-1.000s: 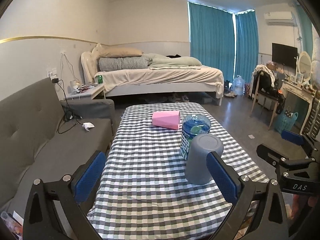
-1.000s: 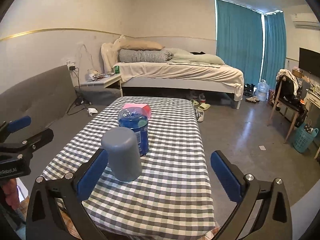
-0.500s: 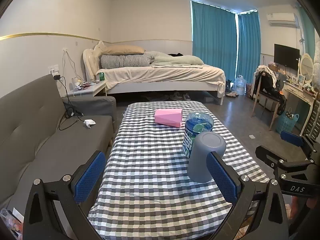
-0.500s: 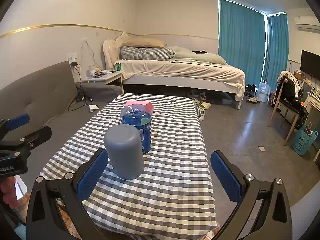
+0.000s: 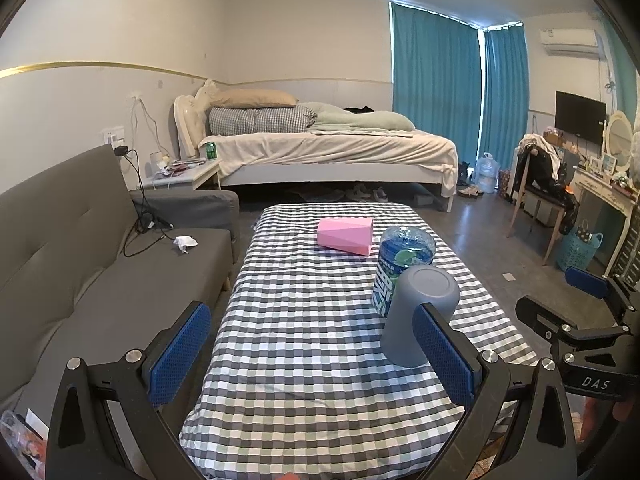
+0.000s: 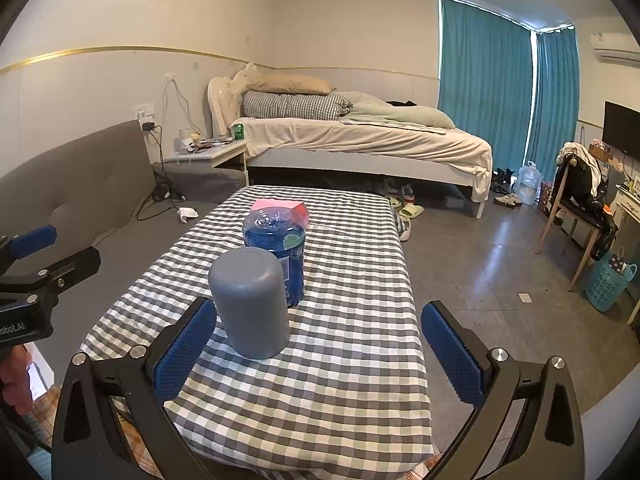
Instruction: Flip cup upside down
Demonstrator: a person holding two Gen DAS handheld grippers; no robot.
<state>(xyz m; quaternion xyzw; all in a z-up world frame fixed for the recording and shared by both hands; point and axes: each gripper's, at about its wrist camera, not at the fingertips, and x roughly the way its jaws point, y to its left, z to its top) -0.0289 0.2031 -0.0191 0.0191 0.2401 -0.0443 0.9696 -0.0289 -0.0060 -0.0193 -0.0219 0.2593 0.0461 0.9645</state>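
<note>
while i hold both tools short of the table, this is how things lie.

left wrist, my left gripper: jaws spread wide, nothing between the blue pads.
left wrist, cup: grey, mouth down on the checked tablecloth, base up, partly behind my right-hand pad.
left wrist, bottle: blue, upright, just behind the cup; i cannot tell if they touch.
left wrist, pink box: farther back on the cloth, apart from the bottle.
left wrist, room: grey sofa along the left side, bed beyond the table, teal curtains behind it.
left wrist, my right gripper: at the right edge, seen side-on.

right wrist, my right gripper: jaws wide apart, empty.
right wrist, cup: upside down on the cloth, near my left-hand pad, not touching it.
right wrist, bottle: directly behind the cup.
right wrist, room: chair draped with clothes at right, blue basket on the tiled floor.
</note>
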